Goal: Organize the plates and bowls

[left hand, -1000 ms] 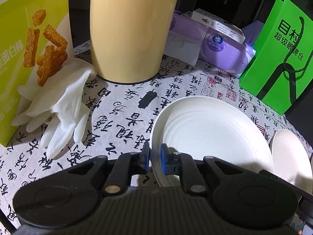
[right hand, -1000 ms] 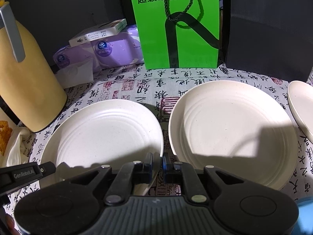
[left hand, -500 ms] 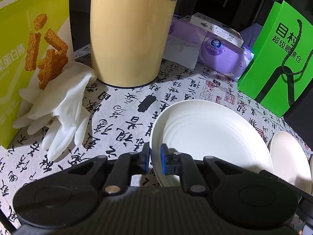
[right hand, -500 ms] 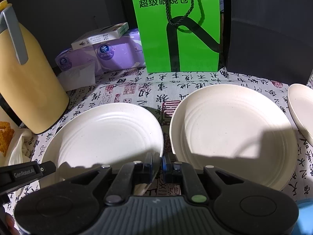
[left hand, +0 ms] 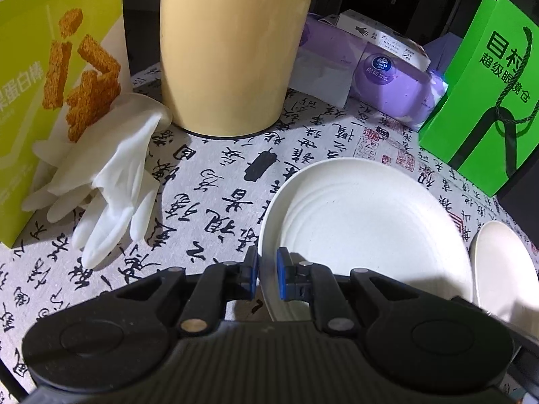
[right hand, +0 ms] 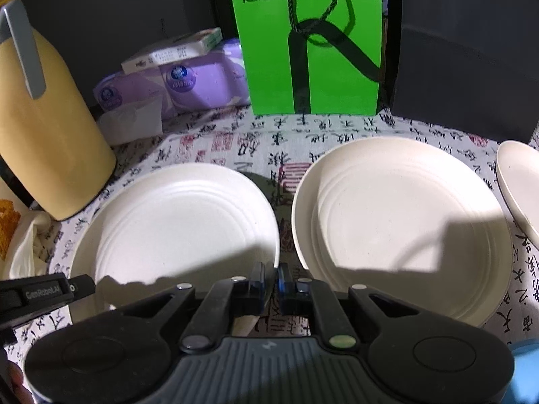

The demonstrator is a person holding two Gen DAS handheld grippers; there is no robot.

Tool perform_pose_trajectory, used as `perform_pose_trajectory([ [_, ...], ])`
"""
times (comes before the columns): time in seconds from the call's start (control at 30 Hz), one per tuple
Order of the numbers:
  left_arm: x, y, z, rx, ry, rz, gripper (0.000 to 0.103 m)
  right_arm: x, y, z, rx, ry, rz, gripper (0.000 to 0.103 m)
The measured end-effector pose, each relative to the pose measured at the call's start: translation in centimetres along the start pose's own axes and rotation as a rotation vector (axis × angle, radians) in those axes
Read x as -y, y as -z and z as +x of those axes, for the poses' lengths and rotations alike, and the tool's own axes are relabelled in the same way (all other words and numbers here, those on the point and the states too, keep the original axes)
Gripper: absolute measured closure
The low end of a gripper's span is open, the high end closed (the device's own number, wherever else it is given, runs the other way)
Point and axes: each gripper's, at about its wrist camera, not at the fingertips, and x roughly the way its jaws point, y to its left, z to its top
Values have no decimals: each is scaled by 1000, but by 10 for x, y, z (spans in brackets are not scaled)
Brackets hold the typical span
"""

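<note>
Left plate (left hand: 363,235) has tipped up beside the yellow jug (left hand: 232,47).
Your left gripper (left hand: 267,274) clamps its rim; the right gripper (right hand: 271,284) stays clenched, empty.

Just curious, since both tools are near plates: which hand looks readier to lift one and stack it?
Probably left: the left gripper pinches the rim of the left plate, while the right gripper sits between it and the right plate, grip unclear.

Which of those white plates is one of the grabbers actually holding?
The left plate, nearest the yellow jug. The left gripper pinches its rim. The middle plate and the right-edge plate lie free.
</note>
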Motion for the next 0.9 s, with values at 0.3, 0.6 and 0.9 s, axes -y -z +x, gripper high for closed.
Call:
perform_pose_trajectory([
  [0.3,-6,-5,10,50,4,-30,82,-4,1,1,-9,9,-48,95],
  [0.6,-4,-6,10,76,7,-3,90,3,-5,5,-50,-40,10,90],
  [0.9,-3,-6,11,75,0,11,90,9,-12,13,-27,-31,71,87],
])
